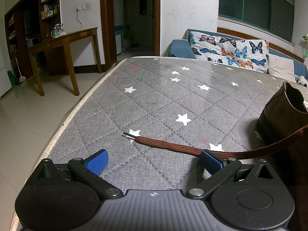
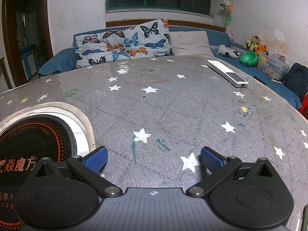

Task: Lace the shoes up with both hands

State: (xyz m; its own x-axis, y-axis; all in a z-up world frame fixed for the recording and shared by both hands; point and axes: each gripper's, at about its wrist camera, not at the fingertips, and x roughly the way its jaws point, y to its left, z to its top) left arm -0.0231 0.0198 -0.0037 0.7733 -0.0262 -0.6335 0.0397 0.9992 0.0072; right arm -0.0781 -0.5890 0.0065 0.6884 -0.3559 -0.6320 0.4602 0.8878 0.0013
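A dark brown shoe (image 1: 283, 121) stands at the right edge of the left wrist view, its opening upward. A flat brown lace (image 1: 173, 145) runs from it leftward across the grey star-patterned table cover (image 1: 154, 100) and ends in a thin black tip (image 1: 128, 134). My left gripper (image 1: 154, 162) is open just above the cover; the lace passes right behind its right blue pad (image 1: 210, 160), touching or almost touching it. My right gripper (image 2: 154, 159) is open over bare cover, with nothing between its fingers. The shoe and lace are out of the right wrist view.
A round black induction plate (image 2: 32, 144) is set into the table at the left of the right wrist view. A white remote (image 2: 227, 73) lies far right. The table's left edge (image 1: 63, 127) drops to tiled floor. A blue sofa with butterfly pillows (image 2: 125, 42) stands behind the table.
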